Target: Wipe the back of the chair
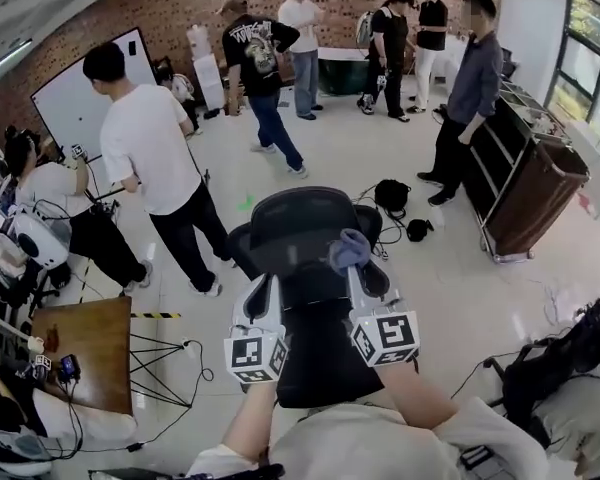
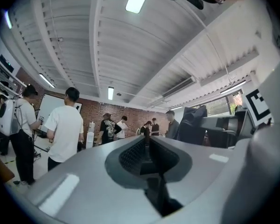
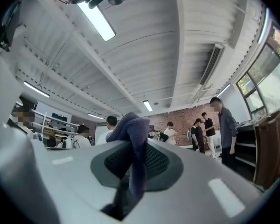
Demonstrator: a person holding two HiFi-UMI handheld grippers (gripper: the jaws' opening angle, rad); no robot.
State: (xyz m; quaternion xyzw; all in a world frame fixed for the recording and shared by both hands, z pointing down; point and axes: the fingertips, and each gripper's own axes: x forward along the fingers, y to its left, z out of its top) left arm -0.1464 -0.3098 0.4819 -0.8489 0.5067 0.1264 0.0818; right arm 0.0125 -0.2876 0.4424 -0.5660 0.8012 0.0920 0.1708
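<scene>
Crowded room, people (image 1: 145, 138) beyond the chair (image 1: 298, 226); right claw (image 1: 357, 271) grasps cloth (image 1: 347, 249), left claw (image 1: 267, 286) clenched.

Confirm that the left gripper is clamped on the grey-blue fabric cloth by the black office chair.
Wrong gripper: the right gripper is clamped on the grey-blue fabric cloth by the black office chair, as the right gripper view shows. The left gripper has its jaws together, with nothing between them.
</scene>
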